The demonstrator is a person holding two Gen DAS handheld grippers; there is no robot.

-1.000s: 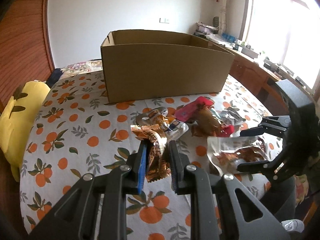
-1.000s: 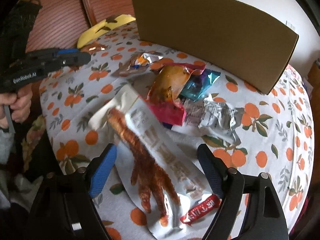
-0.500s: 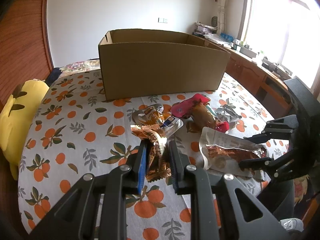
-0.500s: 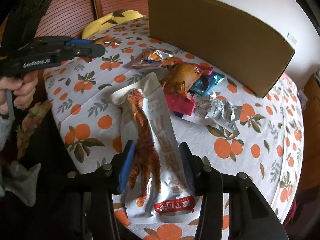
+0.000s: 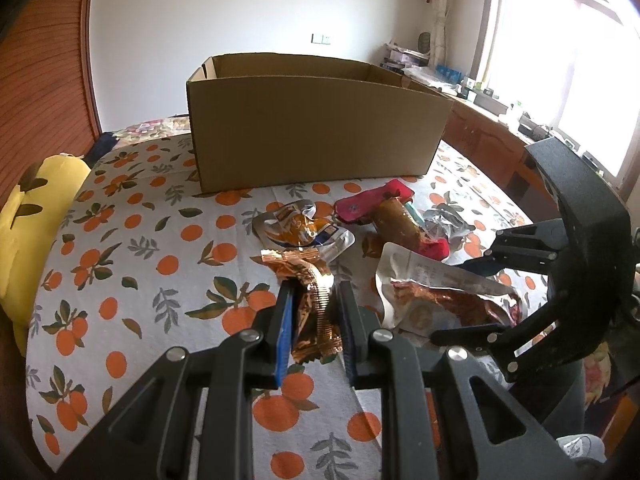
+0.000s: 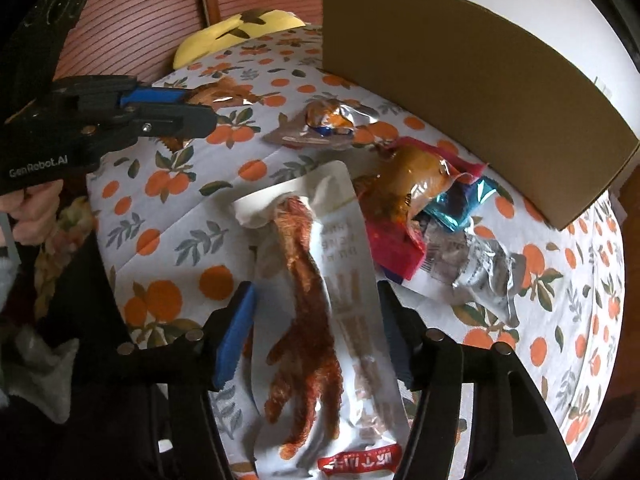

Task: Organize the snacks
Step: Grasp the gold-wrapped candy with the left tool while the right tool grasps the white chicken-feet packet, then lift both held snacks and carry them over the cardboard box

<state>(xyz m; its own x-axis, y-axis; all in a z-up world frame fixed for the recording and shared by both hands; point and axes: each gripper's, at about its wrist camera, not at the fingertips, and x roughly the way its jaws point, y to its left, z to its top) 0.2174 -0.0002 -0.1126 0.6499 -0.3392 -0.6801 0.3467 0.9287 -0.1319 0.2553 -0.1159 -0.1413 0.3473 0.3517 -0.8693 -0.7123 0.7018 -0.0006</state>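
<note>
The open cardboard box stands at the far side of the orange-print tablecloth, with loose snack packets heaped just near of it. The left gripper is clenched on a crinkled gold wrapper; the right gripper pinches the chicken-foot pouch by its edges. Both packets should probably be lifted above the near wall before release, as the wide pouch may slip.

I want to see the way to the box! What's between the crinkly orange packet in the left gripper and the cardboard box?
In the left wrist view, a silver-and-orange snack pouch lies just beyond the orange packet; then bare orange-print tablecloth up to the cardboard box.
</note>
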